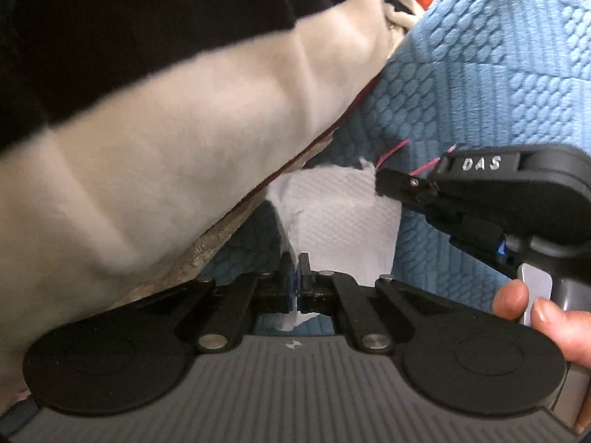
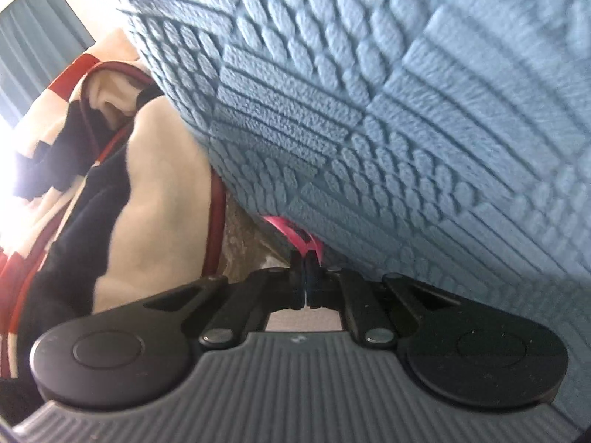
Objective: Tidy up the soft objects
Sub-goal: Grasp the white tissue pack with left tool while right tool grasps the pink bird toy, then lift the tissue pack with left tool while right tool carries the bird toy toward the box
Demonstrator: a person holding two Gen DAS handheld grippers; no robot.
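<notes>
A blue textured blanket fills the right of the left wrist view and most of the right wrist view. A white paper tissue lies on it. My left gripper is shut on the tissue's near edge. My right gripper reaches in from the right, its tip at the tissue's far corner beside a pink loop. In its own view my right gripper is shut on the pink loop at the blue blanket's edge.
A cream, black and red fleece blanket is bunched at the left and shows in the right wrist view too. A curtained window is at the far left. A hand holds the right gripper.
</notes>
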